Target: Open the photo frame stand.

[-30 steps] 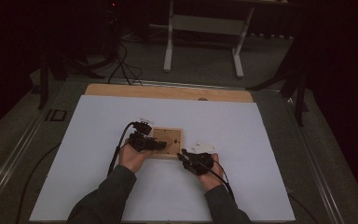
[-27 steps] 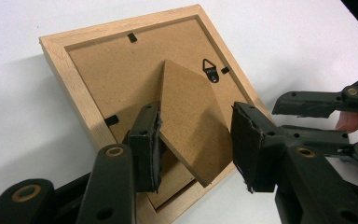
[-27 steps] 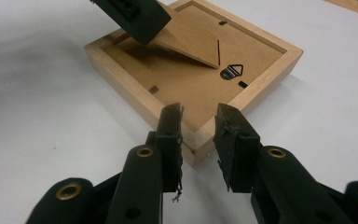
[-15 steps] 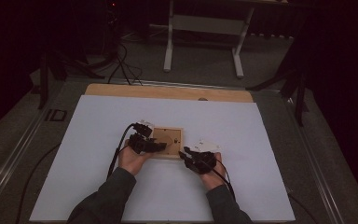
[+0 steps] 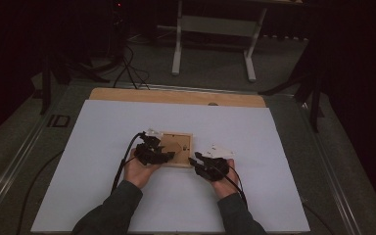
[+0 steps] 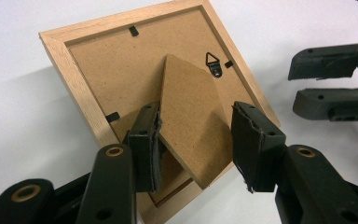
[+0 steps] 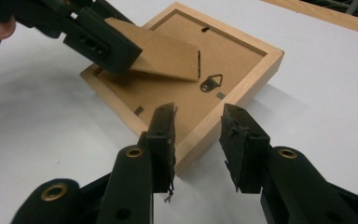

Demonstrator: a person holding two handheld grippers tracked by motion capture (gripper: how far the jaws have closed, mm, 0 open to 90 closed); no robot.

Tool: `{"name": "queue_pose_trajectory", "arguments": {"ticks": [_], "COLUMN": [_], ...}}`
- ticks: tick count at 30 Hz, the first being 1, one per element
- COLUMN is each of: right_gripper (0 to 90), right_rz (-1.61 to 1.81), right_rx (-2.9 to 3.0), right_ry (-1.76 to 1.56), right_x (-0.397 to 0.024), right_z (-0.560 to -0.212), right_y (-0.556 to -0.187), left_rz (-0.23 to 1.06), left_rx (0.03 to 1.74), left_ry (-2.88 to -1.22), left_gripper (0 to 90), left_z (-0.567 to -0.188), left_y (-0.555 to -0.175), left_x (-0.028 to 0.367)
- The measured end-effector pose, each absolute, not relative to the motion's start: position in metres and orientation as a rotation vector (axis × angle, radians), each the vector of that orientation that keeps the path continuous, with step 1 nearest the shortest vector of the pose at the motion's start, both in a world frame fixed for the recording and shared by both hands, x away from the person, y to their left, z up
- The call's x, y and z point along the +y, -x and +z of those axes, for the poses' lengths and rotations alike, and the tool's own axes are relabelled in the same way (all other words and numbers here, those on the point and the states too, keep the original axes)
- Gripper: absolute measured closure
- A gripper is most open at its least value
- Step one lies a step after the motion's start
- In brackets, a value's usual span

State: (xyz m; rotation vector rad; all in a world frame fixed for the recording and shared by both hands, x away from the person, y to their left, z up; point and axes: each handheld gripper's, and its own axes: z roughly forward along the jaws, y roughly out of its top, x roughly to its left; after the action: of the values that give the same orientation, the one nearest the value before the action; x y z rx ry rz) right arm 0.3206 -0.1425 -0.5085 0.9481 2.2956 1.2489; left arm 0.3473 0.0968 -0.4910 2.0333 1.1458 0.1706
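One white table sheet (image 5: 274, 147), spread over one wooden tabletop (image 5: 176, 95). One wooden picture frame (image 6: 74, 70), face down at the sheet's middle, back panel up. One cardboard easel stand (image 6: 191, 121), lifted off the back, clamped between the left gripper (image 6: 196, 140) jaws. One right gripper (image 7: 198, 135), jaws just opening, apart astride the frame's near rail. One metal hanger (image 7: 212, 84). Four black tabs visible.
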Motion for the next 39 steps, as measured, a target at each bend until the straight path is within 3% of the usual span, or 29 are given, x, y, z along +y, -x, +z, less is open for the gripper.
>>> {"name": "queue_pose_trajectory", "arguments": {"ticks": [39], "right_gripper": [59.7], "right_rz": [1.288], "right_rx": [2.295], "right_ry": [-0.948], "right_x": [-0.156], "right_z": [-0.486], "right_y": [-0.331], "left_rz": [0.475], "left_rx": [0.99], "left_ry": [-2.068], "left_gripper": [55.0], "left_z": [-0.501], "left_y": [-0.302], "left_x": [0.089]}}
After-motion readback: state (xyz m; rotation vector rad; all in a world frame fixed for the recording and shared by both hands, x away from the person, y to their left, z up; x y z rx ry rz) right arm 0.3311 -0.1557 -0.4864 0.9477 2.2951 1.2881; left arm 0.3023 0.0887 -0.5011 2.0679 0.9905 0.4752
